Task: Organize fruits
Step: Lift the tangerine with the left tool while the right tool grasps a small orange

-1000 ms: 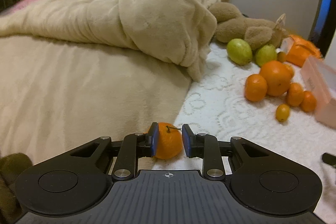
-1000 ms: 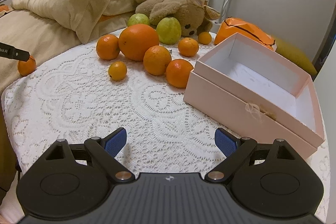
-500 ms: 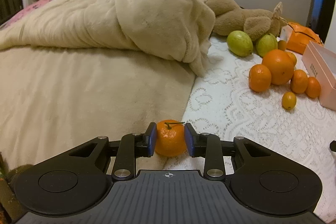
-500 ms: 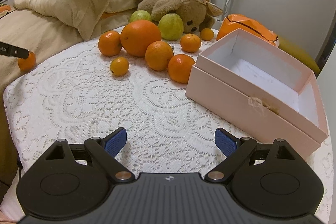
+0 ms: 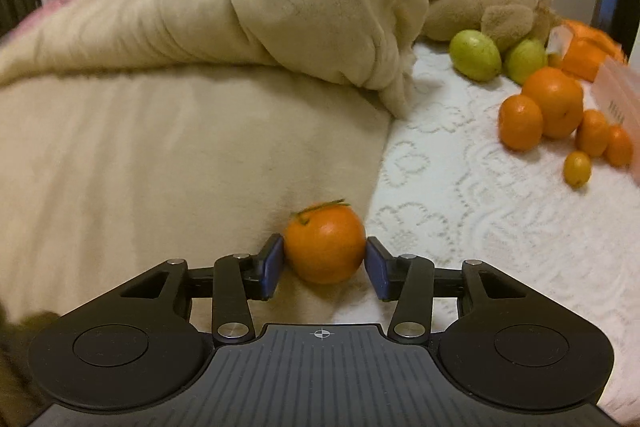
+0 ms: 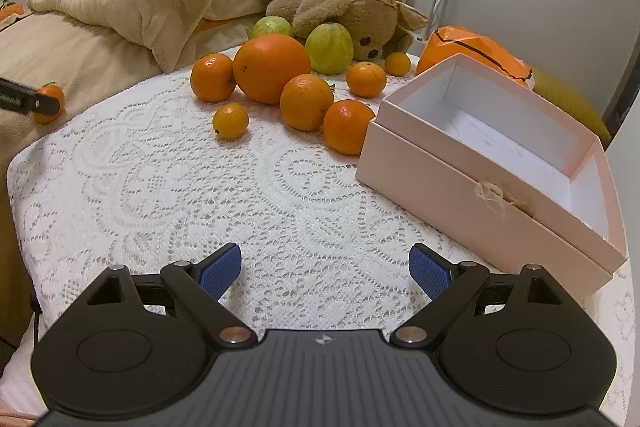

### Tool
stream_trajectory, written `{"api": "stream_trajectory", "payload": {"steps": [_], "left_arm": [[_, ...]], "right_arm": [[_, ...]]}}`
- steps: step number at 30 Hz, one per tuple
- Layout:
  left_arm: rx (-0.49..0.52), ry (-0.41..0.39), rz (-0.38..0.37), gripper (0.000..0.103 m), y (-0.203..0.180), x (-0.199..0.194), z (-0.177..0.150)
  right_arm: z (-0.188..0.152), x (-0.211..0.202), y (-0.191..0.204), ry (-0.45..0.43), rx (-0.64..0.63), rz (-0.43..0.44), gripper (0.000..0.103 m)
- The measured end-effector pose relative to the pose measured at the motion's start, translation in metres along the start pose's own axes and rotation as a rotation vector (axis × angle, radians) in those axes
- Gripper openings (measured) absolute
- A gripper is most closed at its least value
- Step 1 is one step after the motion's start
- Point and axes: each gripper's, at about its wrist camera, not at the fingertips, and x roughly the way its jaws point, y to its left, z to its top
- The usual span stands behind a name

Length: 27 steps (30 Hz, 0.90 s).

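Note:
My left gripper [image 5: 325, 269] has its blue pads against both sides of a small mandarin [image 5: 325, 243] with a green stem, at the edge between the beige blanket and the white lace cloth [image 5: 480, 187]. The same mandarin [image 6: 50, 99] shows at the far left of the right wrist view. My right gripper [image 6: 325, 269] is open and empty above the lace cloth [image 6: 200, 195]. A cluster of fruit lies ahead: a big orange [image 6: 272, 69], several mandarins [image 6: 306, 102], a kumquat [image 6: 230, 121] and two green guavas [image 6: 330, 47]. An open, empty pink box [image 6: 492, 155] stands to the right.
A rumpled beige blanket [image 5: 280, 7] and a brown plush bear [image 6: 340, 7] lie behind the fruit. An orange paper bag [image 6: 472, 45] sits behind the box. The bed's edge drops off at the left of the lace cloth.
The left gripper's pads have spread wider around the mandarin and the view has shifted a little. The right gripper has moved slightly forward and stays open.

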Motion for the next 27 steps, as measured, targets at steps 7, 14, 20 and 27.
{"api": "stream_trajectory", "payload": {"steps": [7, 14, 20, 27], "left_arm": [[-0.079, -0.053, -0.038, 0.049, 0.008, -0.002, 0.003], [-0.106, -0.083, -0.350, 0.049, -0.032, -0.016, 0.006], [-0.026, -0.078, -0.376, 0.049, -0.061, -0.022, 0.004], [-0.041, -0.045, -0.348, 0.049, -0.054, -0.015, -0.002]], "right_arm": [[0.000, 0.002, -0.001, 0.001, -0.004, -0.021, 0.092], [0.011, -0.005, 0.007, -0.088, -0.034, 0.035, 0.092], [0.032, 0.012, 0.040, -0.190, -0.208, 0.080, 0.048], [0.060, 0.058, 0.055, -0.158, -0.197, 0.146, 0.046]]}}
